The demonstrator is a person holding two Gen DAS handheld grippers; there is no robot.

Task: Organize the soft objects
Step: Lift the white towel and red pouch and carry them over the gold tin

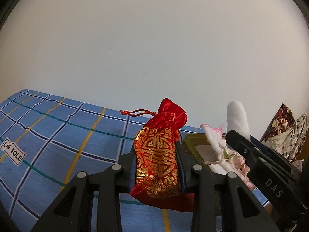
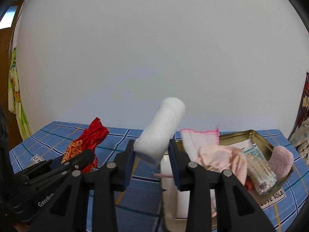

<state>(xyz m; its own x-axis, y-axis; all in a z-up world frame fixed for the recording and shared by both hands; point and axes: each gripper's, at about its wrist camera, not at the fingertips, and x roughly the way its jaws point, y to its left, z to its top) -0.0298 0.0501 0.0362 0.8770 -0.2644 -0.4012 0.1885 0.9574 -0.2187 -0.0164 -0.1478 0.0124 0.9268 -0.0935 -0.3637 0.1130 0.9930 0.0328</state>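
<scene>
My left gripper [image 1: 157, 160] is shut on a red and gold drawstring pouch [image 1: 157, 154], held upright above the blue checked cloth [image 1: 58, 135]. My right gripper [image 2: 151, 150] is shut on a rolled white towel [image 2: 160, 131], held tilted above the cloth beside a gold tin box [image 2: 258, 137]. The tin holds a white cloth with pink edging [image 2: 199, 141], a pale pink garment [image 2: 222, 160], a clear plastic packet [image 2: 260, 172] and a fluffy pink item [image 2: 280, 160]. The pouch also shows in the right wrist view [image 2: 87, 145], the towel in the left wrist view [image 1: 237, 118].
A plain white wall fills the background. A "LOVE SOLE" label [image 1: 13, 151] lies on the cloth at the left. Patterned fabrics [image 1: 285, 133] pile at the far right. A wooden door [image 2: 5, 48] and hanging green fabric [image 2: 17, 100] are at the far left.
</scene>
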